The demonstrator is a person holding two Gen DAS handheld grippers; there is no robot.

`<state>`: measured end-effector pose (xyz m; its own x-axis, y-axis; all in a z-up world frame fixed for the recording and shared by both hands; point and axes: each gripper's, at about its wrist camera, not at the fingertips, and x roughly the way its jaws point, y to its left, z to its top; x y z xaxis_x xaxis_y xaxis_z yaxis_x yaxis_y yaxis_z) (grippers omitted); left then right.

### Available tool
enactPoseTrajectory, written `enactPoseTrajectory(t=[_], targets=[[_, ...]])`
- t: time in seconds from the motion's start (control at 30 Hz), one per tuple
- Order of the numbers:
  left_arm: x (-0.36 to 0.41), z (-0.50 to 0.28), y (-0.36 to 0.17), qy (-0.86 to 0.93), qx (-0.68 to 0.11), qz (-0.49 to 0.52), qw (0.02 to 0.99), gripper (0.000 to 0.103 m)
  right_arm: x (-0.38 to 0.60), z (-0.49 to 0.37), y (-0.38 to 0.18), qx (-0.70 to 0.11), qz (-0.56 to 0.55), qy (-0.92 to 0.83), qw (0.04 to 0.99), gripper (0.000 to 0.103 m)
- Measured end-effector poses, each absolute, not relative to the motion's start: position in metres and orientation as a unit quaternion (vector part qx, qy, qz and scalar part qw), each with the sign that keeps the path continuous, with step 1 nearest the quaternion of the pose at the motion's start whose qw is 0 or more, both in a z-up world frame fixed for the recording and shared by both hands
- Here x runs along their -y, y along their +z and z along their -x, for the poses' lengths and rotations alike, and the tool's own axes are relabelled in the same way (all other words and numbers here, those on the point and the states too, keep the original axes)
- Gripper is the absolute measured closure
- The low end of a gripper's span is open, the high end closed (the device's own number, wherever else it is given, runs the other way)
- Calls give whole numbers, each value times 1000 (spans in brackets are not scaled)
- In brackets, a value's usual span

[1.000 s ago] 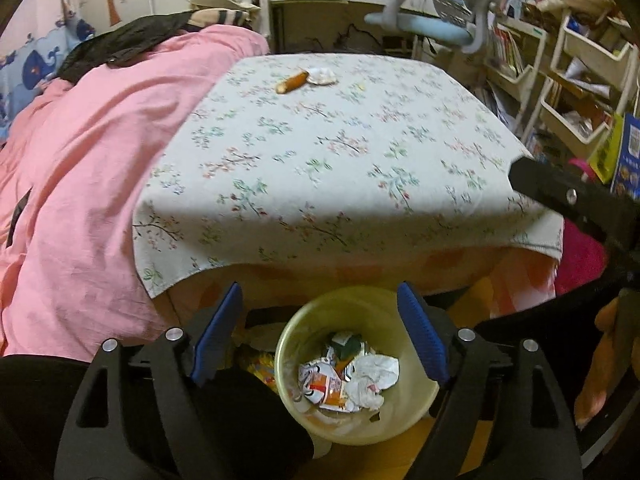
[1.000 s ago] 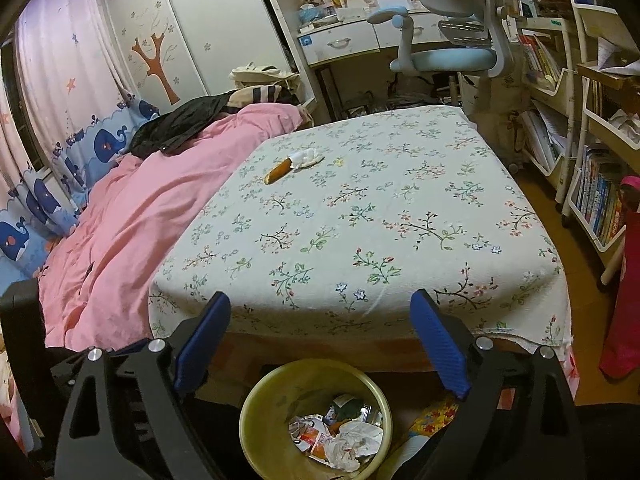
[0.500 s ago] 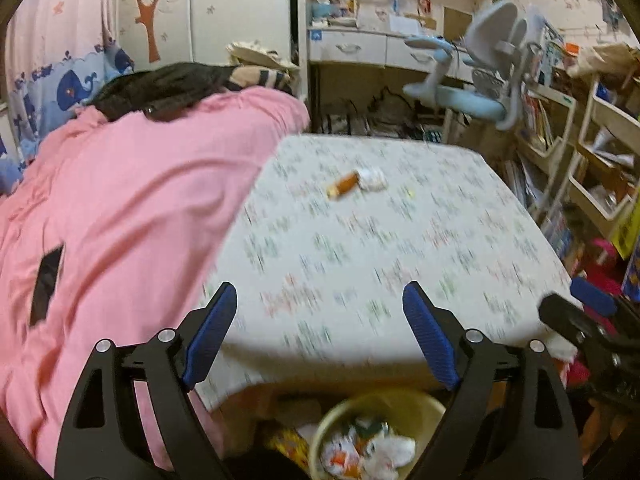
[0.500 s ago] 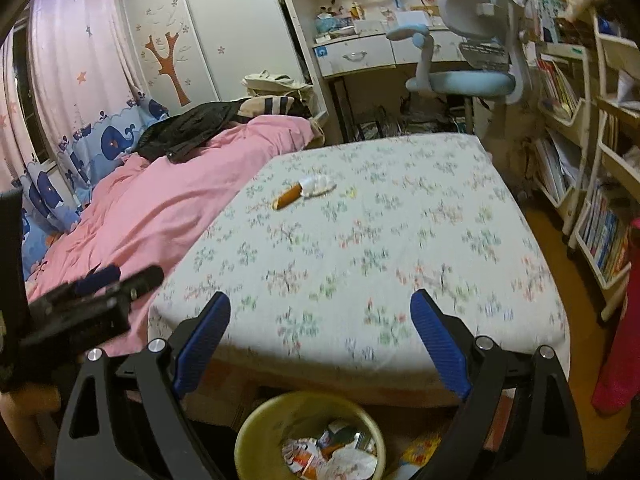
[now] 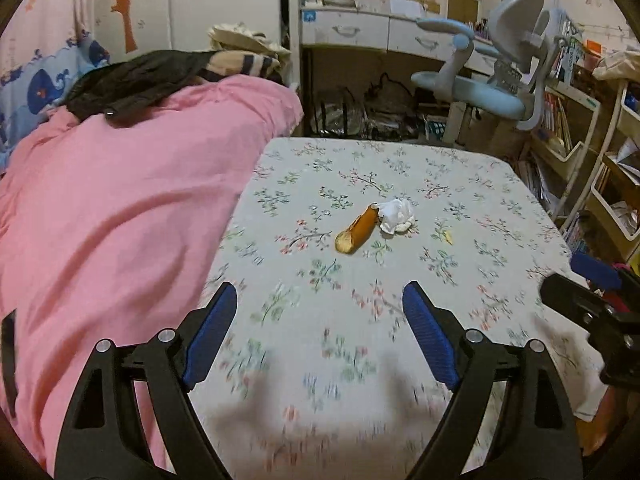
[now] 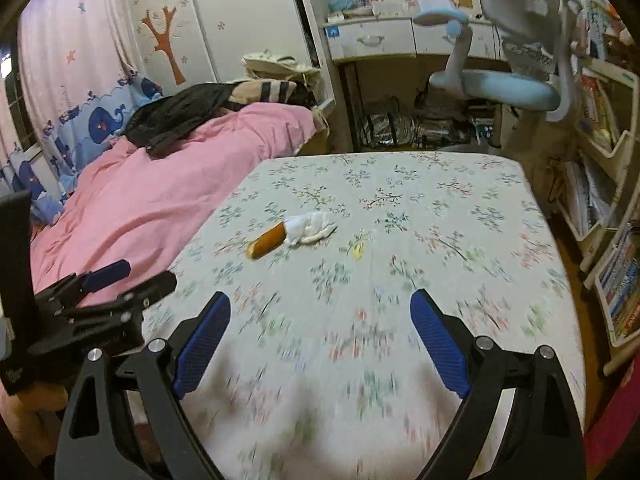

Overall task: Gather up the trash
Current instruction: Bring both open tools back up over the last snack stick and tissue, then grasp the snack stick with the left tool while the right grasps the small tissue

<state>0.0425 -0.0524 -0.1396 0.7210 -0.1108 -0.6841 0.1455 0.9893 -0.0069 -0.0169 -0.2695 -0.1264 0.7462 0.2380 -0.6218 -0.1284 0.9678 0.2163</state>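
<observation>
Both sets of tongs are held wide apart over the near end of the floral-covered tabletop (image 5: 460, 184), nothing gripped in either. The left tongs (image 5: 320, 332) and right tongs (image 6: 320, 340) are seen hovering side by side, each one showing up at the edge of the other's view. Well ahead of both, the trash is found lying on the cloth: an orange-brown bread stub (image 5: 356, 230) with a crumpled white tissue (image 5: 396, 216) touching its far end. A pink blanket (image 5: 112, 216) is piled off to the left
</observation>
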Motion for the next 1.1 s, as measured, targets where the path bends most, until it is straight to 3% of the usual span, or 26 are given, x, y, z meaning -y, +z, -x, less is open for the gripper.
enactPoseTrajectory(t=[0.27,0.57,0.7,0.73,0.83,0.87,0.97,1.07,1.1], targets=[[62,-109,-168,-86,-391,-24,916,22,257,-69,-150,-373,-91,112,916,17],[79,-152,-187,-113,-404,-51,907,22,244,-132,-176,-419,-86,121,896,33],[83,-166,-192,-119,-409,-55,903,22,242,-144,-185,-434,-75,133,888,53],[83,-169,-194,-120,-411,-54,902,22,242,-146,-185,-437,-72,137,886,66],[85,-177,-198,-122,-414,-55,900,23,247,-148,-183,-443,-71,147,882,80],[87,-179,-200,-125,-416,-56,899,24,248,-148,-182,-444,-65,146,882,80],[94,-183,-205,-131,-421,-65,895,32,254,-145,-181,-442,-54,141,884,81],[99,-188,-211,-142,-437,-67,886,56,256,-144,-182,-441,-50,138,885,81],[100,-187,-210,-144,-434,-68,887,70,256,-143,-181,-441,-46,137,886,81]])
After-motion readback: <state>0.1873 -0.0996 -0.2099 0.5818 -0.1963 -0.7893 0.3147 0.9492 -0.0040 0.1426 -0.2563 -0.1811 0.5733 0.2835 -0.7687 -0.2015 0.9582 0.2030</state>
